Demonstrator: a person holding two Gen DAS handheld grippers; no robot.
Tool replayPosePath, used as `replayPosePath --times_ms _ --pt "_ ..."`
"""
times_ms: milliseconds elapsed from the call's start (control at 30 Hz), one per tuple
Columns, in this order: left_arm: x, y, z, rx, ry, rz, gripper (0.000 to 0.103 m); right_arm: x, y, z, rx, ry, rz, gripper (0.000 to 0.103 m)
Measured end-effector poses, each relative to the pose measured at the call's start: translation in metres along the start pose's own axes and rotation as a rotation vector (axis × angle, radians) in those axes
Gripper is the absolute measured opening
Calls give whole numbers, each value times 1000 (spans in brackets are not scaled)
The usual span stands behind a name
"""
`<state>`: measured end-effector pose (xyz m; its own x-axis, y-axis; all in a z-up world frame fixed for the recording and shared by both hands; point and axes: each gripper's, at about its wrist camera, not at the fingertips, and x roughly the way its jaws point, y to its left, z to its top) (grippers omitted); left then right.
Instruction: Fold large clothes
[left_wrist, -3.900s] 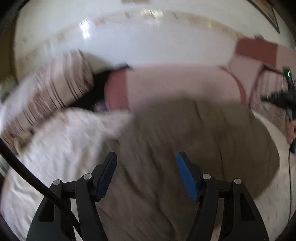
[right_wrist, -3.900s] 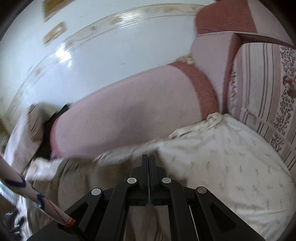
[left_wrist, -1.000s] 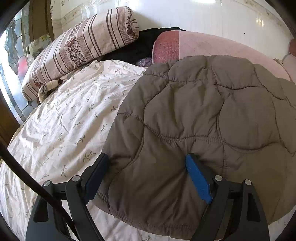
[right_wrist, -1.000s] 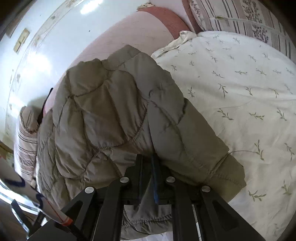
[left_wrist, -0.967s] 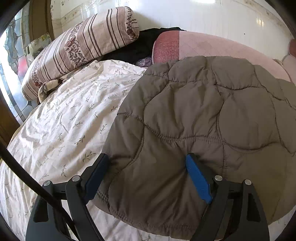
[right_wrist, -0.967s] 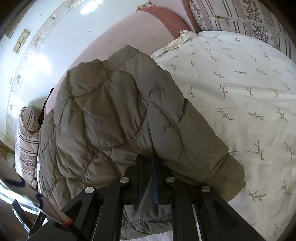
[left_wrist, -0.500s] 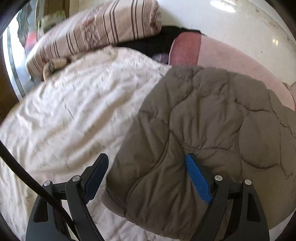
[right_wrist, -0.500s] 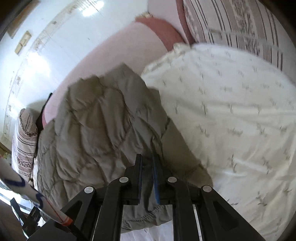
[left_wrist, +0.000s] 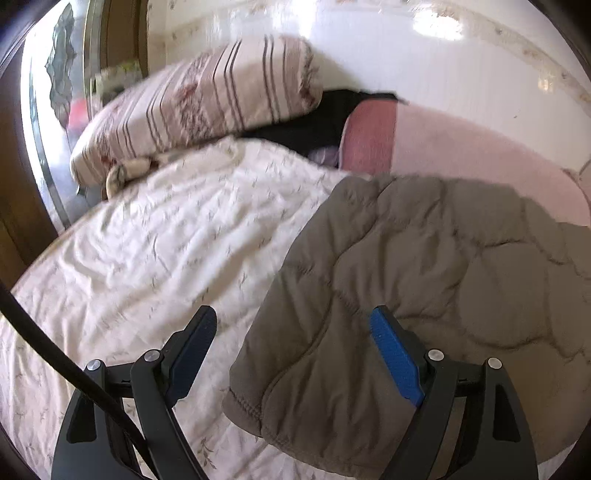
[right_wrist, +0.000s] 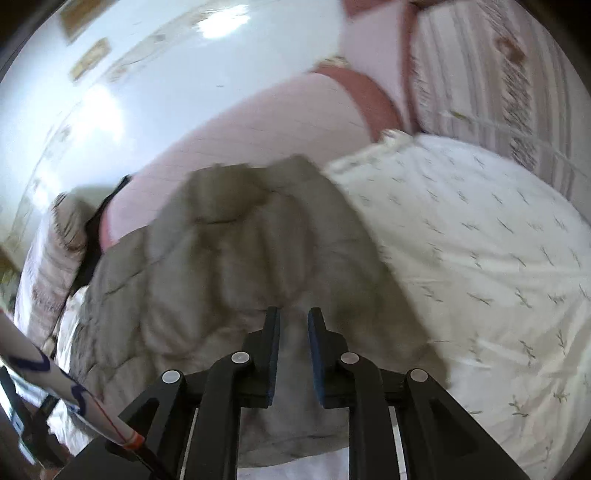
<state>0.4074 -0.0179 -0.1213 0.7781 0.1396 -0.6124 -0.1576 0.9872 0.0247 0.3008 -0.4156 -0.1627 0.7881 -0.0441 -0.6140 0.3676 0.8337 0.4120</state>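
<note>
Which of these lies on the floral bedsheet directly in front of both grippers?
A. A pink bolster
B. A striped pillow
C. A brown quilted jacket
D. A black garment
C: the brown quilted jacket spreads over the floral bedsheet right ahead of the left gripper and the right gripper, while the striped pillow sits far back by the wall.

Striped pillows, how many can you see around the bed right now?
2. One striped pillow lies at the bed's far left by the window; another striped pillow stands at the far right past the pink bolster. Others may be hidden.
</note>
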Motion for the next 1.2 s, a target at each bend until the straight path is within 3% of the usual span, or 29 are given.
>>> replayPosePath --times_ms 133,367,533,1200 --pt "-12 -14 -3 52 -30 -34 85 5 37 -14 -117 22 65 27" --pt "-6 -39 -18 119 2 -66 85 24 61 -37 -197 91 82 30" --pt "-4 -55 -28 177 0 -62 85 36 66 -45 -228 114 46 33" --pt "1 -55 -29 187 11 -58 85 37 68 -47 -239 128 41 42"
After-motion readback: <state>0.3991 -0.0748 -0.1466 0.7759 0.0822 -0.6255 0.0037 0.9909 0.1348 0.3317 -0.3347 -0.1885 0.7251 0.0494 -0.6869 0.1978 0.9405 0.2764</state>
